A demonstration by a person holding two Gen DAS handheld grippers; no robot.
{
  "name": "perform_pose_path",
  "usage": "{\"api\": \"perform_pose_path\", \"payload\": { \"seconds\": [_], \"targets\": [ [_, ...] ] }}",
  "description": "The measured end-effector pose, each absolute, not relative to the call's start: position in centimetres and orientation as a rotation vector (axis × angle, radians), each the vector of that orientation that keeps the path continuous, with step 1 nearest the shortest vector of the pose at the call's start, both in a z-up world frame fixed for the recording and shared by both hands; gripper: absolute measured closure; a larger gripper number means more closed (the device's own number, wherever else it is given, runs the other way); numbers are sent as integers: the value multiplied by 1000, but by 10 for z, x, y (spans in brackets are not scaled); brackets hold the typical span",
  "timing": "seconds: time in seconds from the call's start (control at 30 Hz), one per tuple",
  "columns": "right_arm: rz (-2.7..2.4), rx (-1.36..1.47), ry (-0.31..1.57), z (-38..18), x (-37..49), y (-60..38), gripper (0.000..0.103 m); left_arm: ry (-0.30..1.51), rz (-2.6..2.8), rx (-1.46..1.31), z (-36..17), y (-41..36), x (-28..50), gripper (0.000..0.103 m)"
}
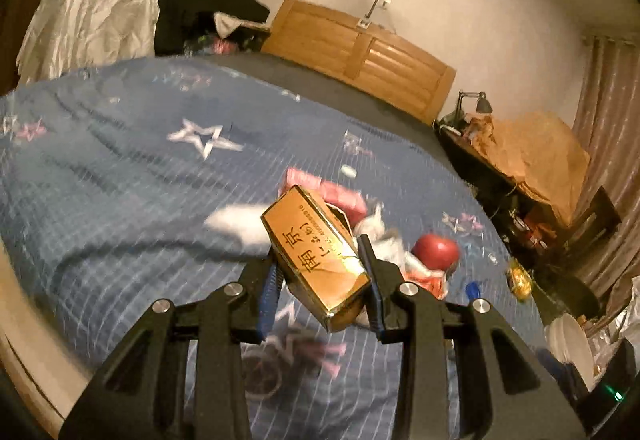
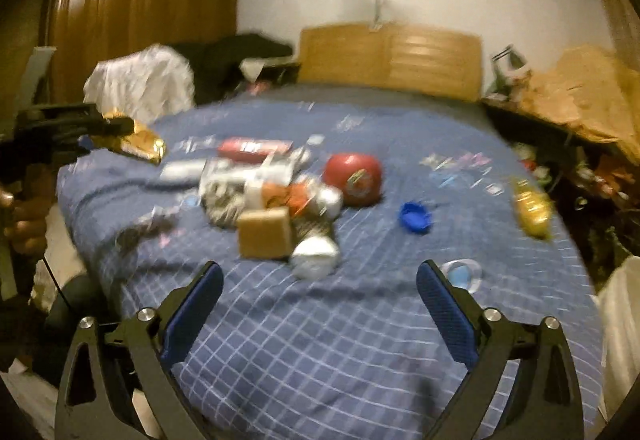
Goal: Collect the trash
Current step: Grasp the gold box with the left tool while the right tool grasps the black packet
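In left jaws, gold "南京" box point(image 1: 316, 252)

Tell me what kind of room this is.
Most likely a bedroom: a bed under a blue star-print quilt, a wooden headboard against the wall, and a desk lamp on a cluttered side table.

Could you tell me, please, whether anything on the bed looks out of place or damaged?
Yes: litter is strewn over the blue bedspread, a heap of crumpled wrappers beside a red can, with a blue cap lying apart. The gold box in the left tongs looks torn open.
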State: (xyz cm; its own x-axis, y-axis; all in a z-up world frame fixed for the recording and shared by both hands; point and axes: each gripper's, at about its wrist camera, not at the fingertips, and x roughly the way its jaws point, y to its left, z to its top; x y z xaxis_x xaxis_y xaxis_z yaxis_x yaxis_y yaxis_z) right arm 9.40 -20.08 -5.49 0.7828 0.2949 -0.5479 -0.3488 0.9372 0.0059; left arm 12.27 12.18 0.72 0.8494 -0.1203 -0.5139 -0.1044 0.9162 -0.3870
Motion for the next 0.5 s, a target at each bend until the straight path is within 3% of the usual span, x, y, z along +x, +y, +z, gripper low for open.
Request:
{"api": "perform_pose_path", "payload": {
  "seconds": [0.1, 0.3, 0.47, 0.5],
  "targets": [
    [395, -125, 689, -70, 125, -188, 33, 580, -26, -436, -4, 126, 121, 69],
    [450, -189, 808, -87, 182, -165, 37, 586, -36, -451, -8, 130, 122, 69],
    [463, -218, 849, -98, 203, -163, 62, 596, -28, -475, -14, 141, 121, 69],
    [467, -203, 848, -98, 202, -165, 63, 597, -29, -475, -14, 140, 122, 69]
  ]
}}
